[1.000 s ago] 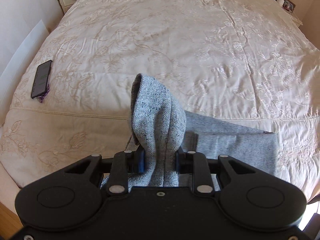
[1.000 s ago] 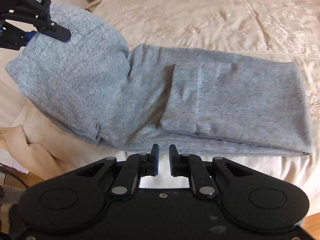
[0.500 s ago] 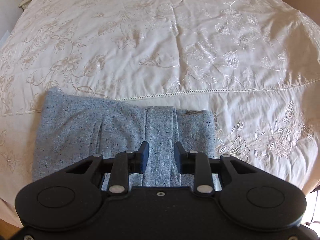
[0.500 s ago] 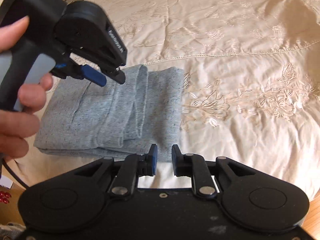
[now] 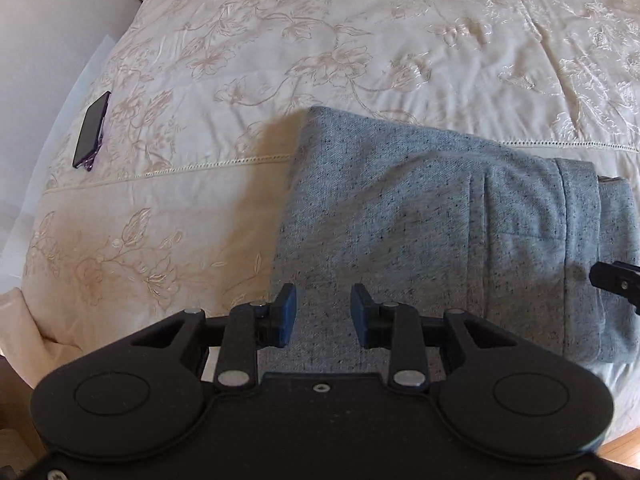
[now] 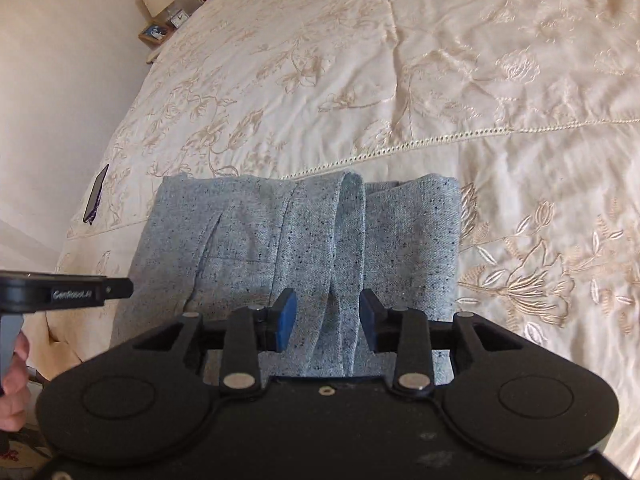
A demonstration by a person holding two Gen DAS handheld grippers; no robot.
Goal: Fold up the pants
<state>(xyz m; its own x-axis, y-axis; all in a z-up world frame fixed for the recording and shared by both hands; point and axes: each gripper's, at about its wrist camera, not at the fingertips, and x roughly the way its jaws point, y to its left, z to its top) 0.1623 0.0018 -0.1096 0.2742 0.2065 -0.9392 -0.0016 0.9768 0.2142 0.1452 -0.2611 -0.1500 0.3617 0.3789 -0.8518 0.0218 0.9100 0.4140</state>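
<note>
Folded pants (image 6: 304, 248) lie flat under both grippers — left (image 5: 323, 306) spread, right (image 6: 327, 308) opening, nothing pinched.

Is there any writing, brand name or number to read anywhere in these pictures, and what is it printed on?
"GenRobot.AI": white lettering, slightly soft, on the black side of the left gripper, seen in the right wrist view.
Small clock on the bedside table: too small to read.
Framed picture beside it: no legible text.
Phone on the bedspread: dark screen, nothing readable.
Grey pants: no label shows.
</note>
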